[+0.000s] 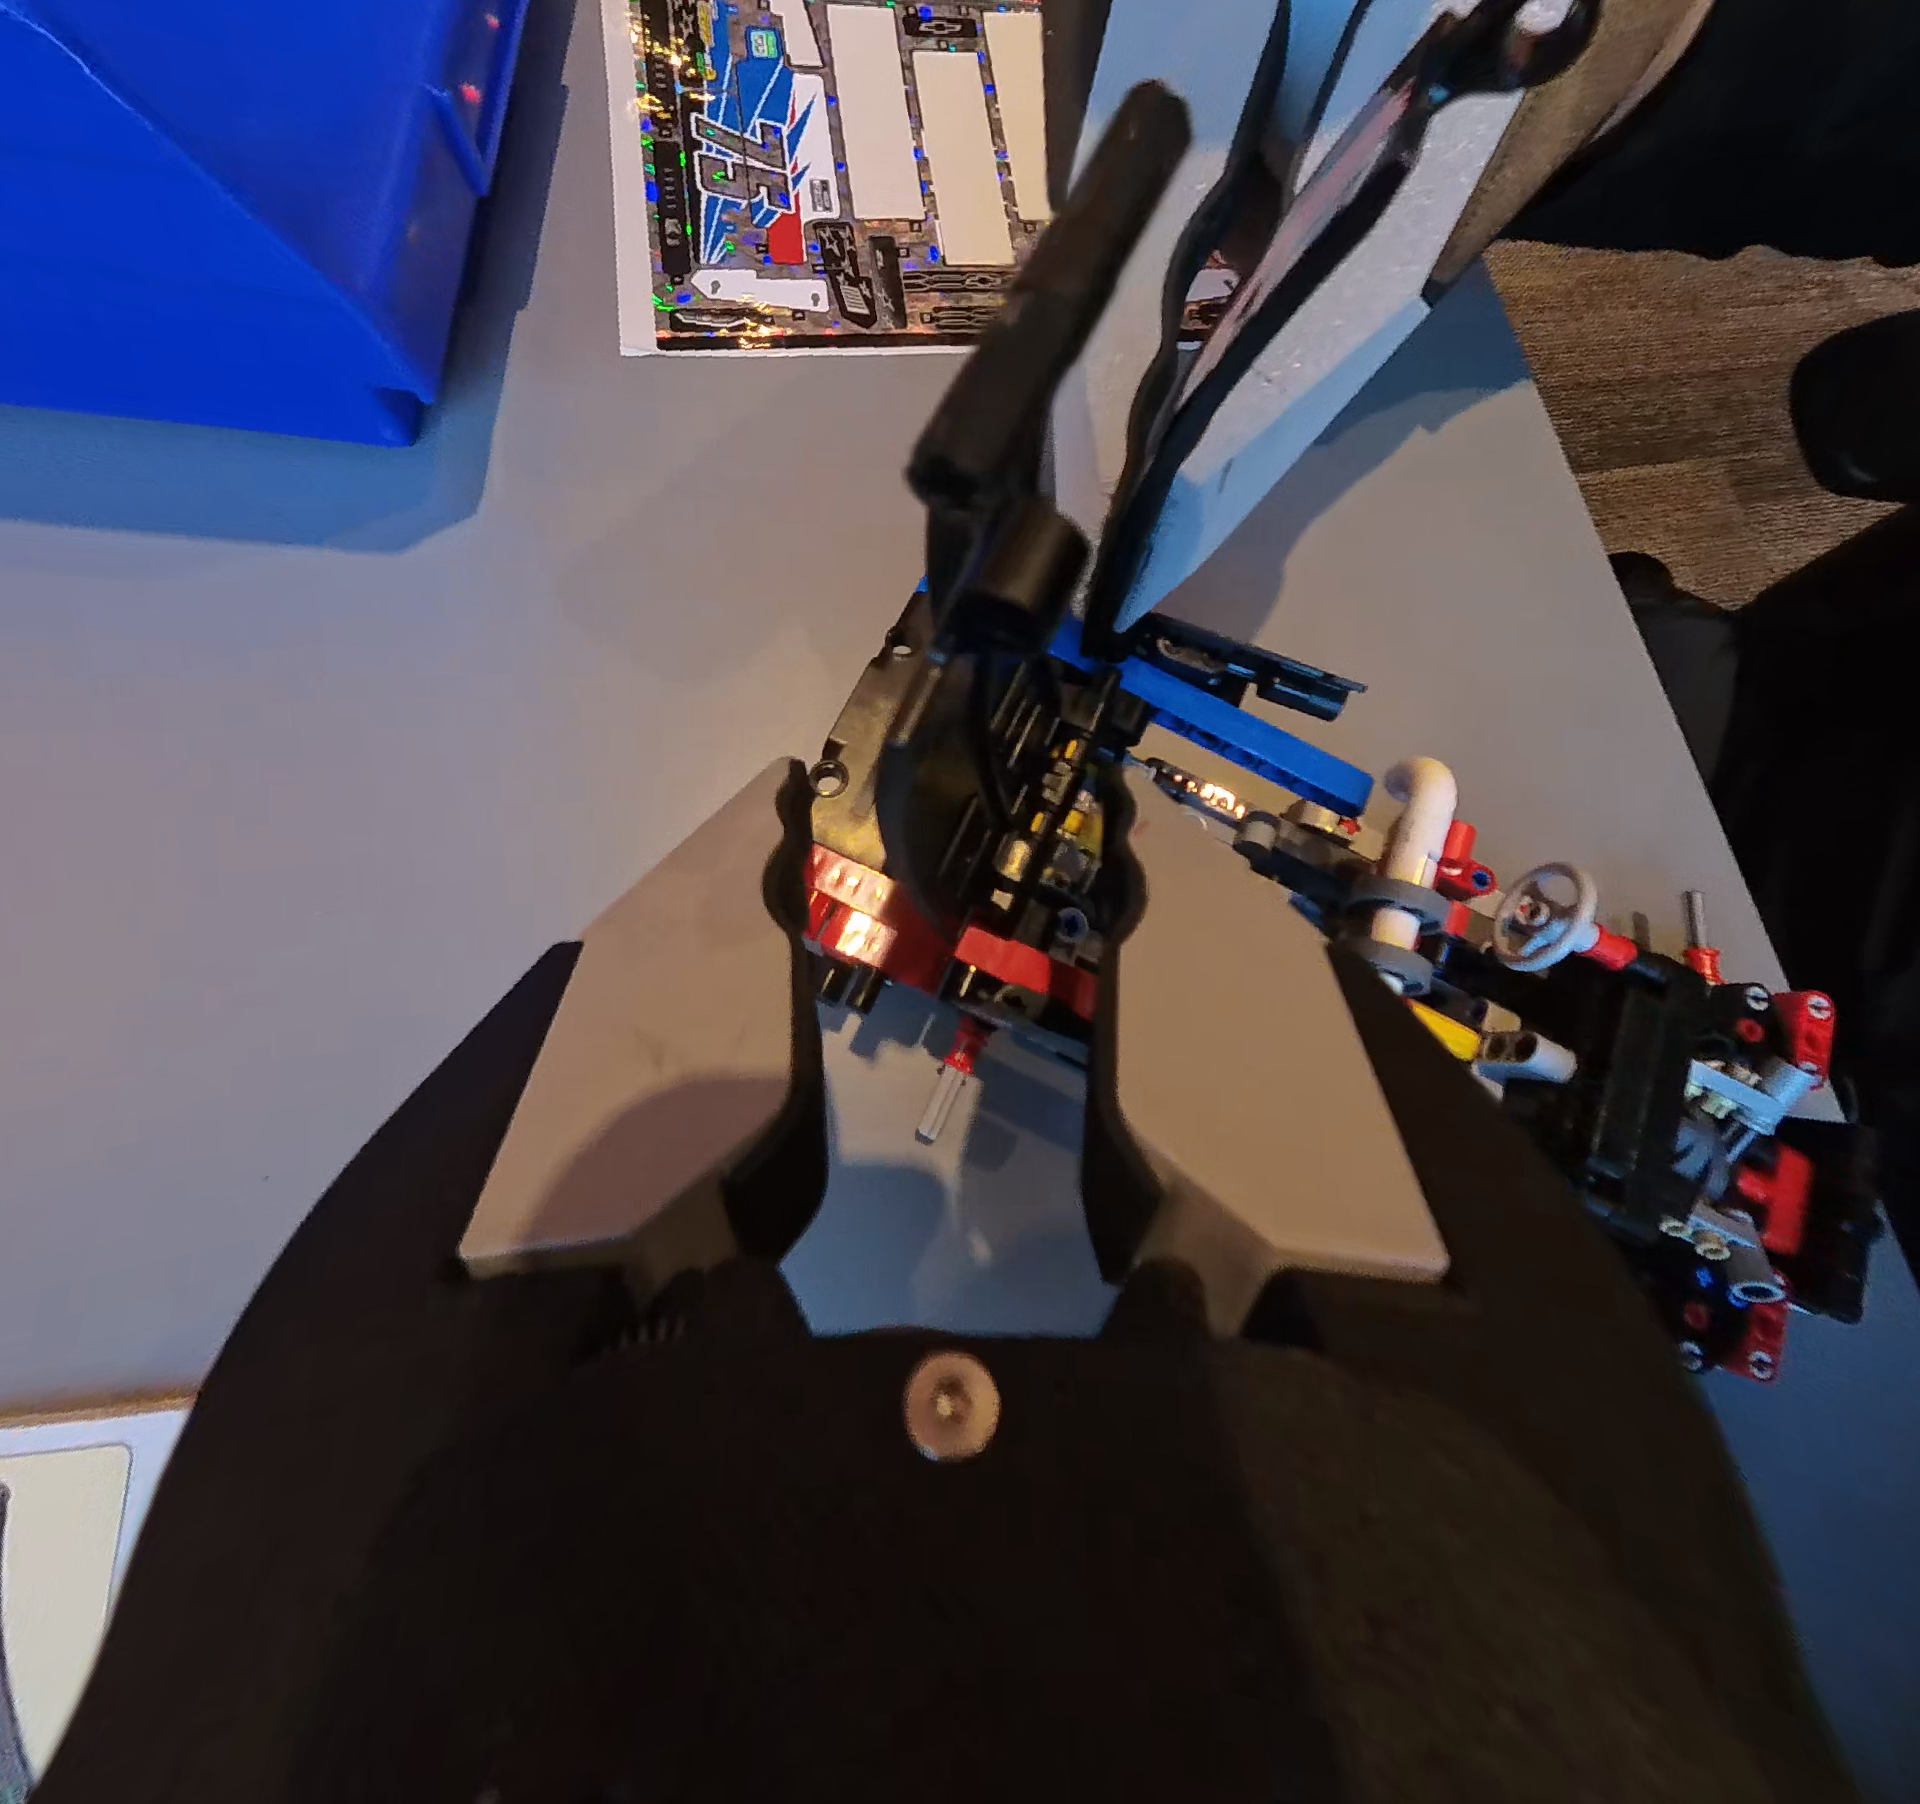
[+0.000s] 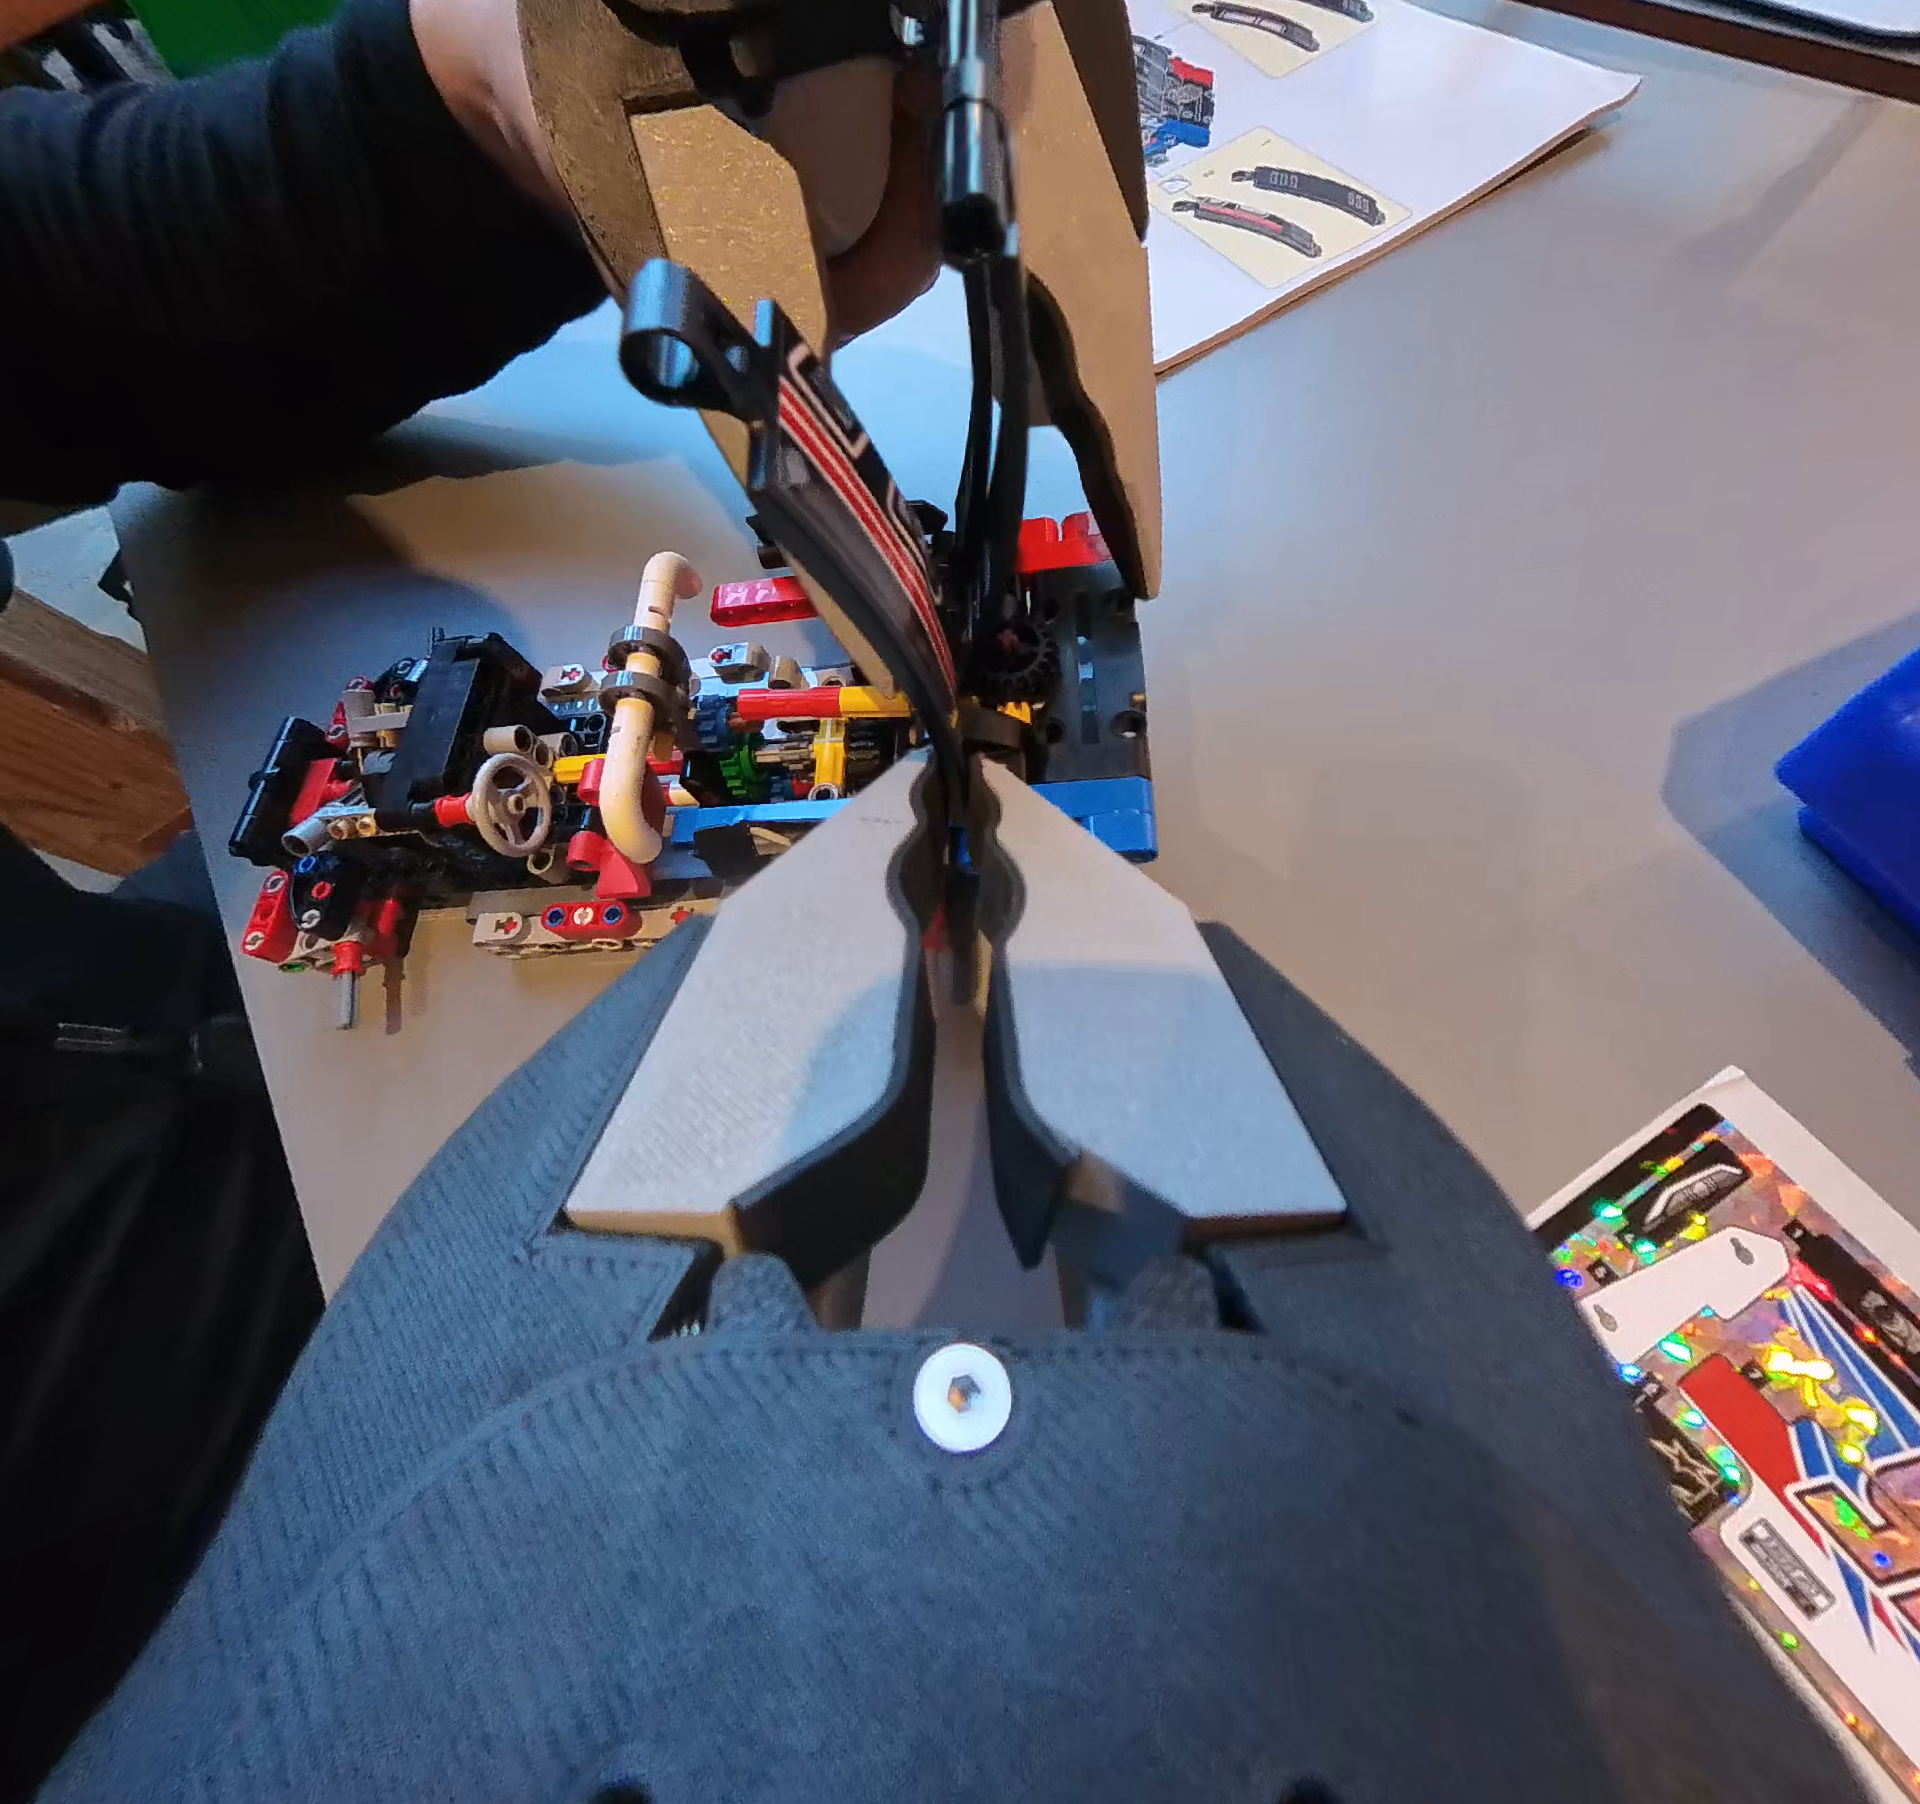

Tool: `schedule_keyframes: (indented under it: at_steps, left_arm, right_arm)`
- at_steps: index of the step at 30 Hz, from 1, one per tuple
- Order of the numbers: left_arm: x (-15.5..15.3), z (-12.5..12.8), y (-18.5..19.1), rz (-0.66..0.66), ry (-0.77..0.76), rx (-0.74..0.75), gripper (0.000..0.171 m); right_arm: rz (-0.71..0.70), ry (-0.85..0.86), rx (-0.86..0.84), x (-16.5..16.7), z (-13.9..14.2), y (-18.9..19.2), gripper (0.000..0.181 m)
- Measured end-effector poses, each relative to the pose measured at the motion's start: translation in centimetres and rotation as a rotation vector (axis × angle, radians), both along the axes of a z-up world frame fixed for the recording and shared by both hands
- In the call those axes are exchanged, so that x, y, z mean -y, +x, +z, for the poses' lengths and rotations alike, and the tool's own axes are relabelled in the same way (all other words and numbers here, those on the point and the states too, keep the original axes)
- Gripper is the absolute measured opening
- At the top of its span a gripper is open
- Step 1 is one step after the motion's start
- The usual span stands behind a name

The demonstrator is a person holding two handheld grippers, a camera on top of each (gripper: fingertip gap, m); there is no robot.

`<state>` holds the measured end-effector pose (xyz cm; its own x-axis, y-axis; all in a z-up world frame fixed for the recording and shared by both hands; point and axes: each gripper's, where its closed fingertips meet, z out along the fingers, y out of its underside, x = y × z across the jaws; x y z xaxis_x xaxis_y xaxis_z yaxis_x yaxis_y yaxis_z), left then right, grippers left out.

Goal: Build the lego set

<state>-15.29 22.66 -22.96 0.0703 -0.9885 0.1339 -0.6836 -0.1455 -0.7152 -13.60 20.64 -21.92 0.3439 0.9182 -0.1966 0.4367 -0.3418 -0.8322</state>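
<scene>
**brickfan:** Left wrist cam, going left to right?

**gearhead:** Blue bin [image 1: 208, 165] far left on the grey bench [image 1: 312, 819], then a shiny sticker sheet [image 1: 831, 144] lying flat just beside it. In the middle, left gripper [image 1: 956, 861] with jaws parted around the tail end of the lego car [image 1: 1642, 1058] and pressed to both sides by the look of it, so gripping it. Car flat on the bench, stretching off toward the right edge, with a grey steering wheel [image 1: 1548, 907] and a white pipe [image 1: 1418, 819] on top.

**brickfan:** And the right wrist cam?

**gearhead:** Dark sleeve [image 2: 208, 248] far left, running up to the hand [image 2: 468, 61] on the left gripper. Below that the car again, lengthwise across the bench. Dead centre, right gripper [image 2: 951, 819] with jaws pinched almost together on the lower end of a curved black panel [image 2: 831, 507] with red and white stripes, tilted up and leftwards over the car's tail. Just beside the panel, a thin black hose [image 2: 987, 466] with a connector at its top, no telling what it hangs from. Further right, open instruction booklet [image 2: 1455, 144] at the back, a corner of the blue bin at the right edge, sticker sheet bottom right
</scene>
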Motion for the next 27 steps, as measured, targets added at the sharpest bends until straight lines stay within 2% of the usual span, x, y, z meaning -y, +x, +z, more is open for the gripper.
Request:
schedule_keyframes:
  at_steps: [3,11,22,25,27]
  left_arm:
    - [0.05,-0.01,0.11,-0.001,-0.006,0.006,0.053]
    - [-0.09,-0.06,0.1,0.028,-0.004,0.001,0.05]
    - [0.0,-0.09,0.1,0.039,-0.009,-0.009,0.05]
    - [-0.02,-0.1,0.1,0.039,-0.012,-0.005,0.05]
    - [-0.07,-0.11,0.03,0.044,-0.017,-0.007,0.05]
  right_arm:
    - [-0.001,0.007,0.027,0.1,-0.47,-0.05,0.0]
    - [-0.02,-0.027,-0.036,0.38,-0.45,-0.14,0.0]
    - [0.102,0.103,0.127,0.66,-0.61,-0.1,0.0]
    - [0.119,0.117,0.098,0.53,-0.56,-0.14,0.0]
    - [0.076,0.089,0.025,0.27,-0.41,-0.36,0.0]
